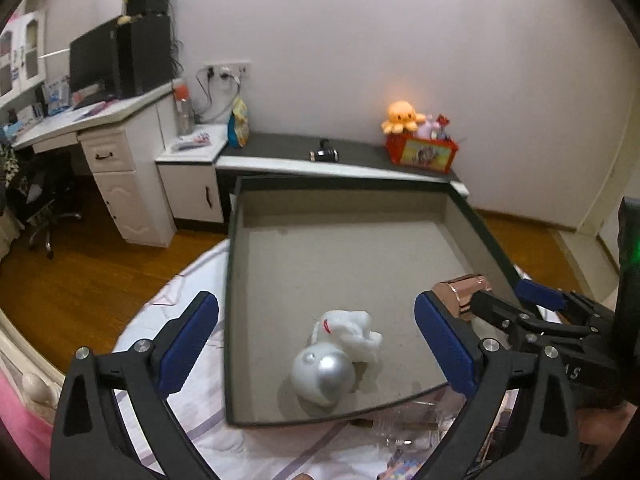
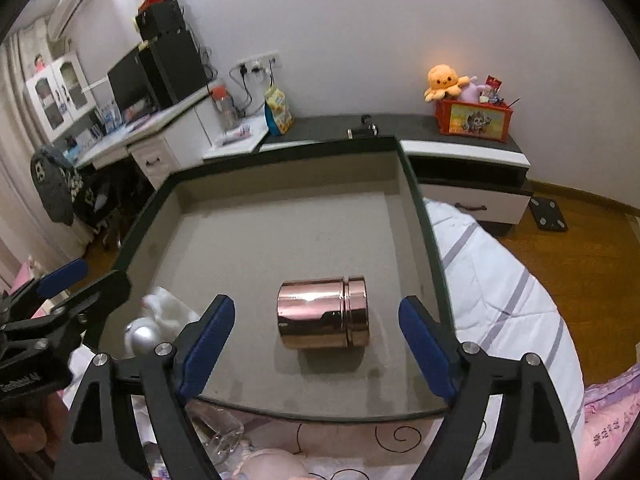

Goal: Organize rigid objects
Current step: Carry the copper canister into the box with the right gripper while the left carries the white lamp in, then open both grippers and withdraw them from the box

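A wide grey tray (image 1: 236,280) with a dark rim lies on the bed. A white toy with a silver round head (image 1: 324,364) rests in its near left part, between and just beyond the fingers of my left gripper (image 1: 316,303), which is open and clear of it. A rose-gold cylindrical tin (image 2: 324,314) lies on its side on the tray floor (image 2: 240,240). My right gripper (image 2: 317,305) is open, with its blue pads (image 2: 208,340) to either side of the tin and apart from it. In the left wrist view the tin (image 1: 466,290) is half hidden behind a finger.
A clear glass item (image 2: 218,434) lies on the quilt in front of the tray's near rim. Beyond the tray stand a low dark-topped cabinet (image 1: 360,158) with a red box of plush toys (image 1: 422,152), a white desk with a monitor (image 1: 94,68), and wood floor.
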`<state>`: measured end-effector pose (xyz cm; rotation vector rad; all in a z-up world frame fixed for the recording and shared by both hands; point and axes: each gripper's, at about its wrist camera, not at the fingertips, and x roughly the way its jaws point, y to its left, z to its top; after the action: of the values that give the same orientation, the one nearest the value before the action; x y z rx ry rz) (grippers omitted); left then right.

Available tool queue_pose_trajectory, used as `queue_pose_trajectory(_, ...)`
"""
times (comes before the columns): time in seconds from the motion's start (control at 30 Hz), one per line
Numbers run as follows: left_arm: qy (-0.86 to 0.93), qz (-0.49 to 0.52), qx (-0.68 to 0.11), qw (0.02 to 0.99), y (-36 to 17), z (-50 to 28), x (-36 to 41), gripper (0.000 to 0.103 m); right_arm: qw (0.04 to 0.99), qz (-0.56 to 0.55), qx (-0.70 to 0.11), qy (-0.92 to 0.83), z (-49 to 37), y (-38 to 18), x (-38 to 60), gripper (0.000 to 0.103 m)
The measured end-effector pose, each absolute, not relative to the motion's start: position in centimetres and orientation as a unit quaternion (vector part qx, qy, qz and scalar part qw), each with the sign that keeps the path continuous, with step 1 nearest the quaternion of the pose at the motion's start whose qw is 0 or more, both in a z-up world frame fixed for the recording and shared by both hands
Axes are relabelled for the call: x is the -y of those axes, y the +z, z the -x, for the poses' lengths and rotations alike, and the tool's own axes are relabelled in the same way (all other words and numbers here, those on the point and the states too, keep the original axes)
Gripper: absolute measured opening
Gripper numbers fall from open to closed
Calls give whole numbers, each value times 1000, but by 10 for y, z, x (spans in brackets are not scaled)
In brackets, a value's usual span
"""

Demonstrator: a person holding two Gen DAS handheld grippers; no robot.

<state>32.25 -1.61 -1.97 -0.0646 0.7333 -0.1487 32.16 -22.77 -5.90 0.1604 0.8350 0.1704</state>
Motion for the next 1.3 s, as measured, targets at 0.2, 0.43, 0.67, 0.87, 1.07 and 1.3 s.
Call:
queue_pose_trajectory(0.2, -55, 52, -335, 939, -5, -291, -6, 102, 915, -104, -380, 85, -299, -38, 228, 103)
queue_pose_trajectory(0.43, -44, 48, -313, 948, 6, -239, -20, 103, 924, -100, -360, 79, -258, -19, 222, 103)
queue_pose_trajectory(0.67, -41, 41, -298, 953, 7, -187, -32, 103, 934, -85, -342, 63, -201, -6, 219, 103)
queue_pose_trajectory(0.87, -53, 42, -298, 952, 0, -148, -40, 103, 932, -84, -349, 40, -157, -13, 214, 103)
queue_pose_trajectory(1.07, -65, 38, -296, 952, -5, -119, -38, 103, 935, -75, -346, 17, -123, -15, 207, 103)
queue_pose_trajectory(1.3, -62, 34, -288, 955, -8, -92, -24, 103, 943, -61, -328, 13, -96, -13, 207, 103)
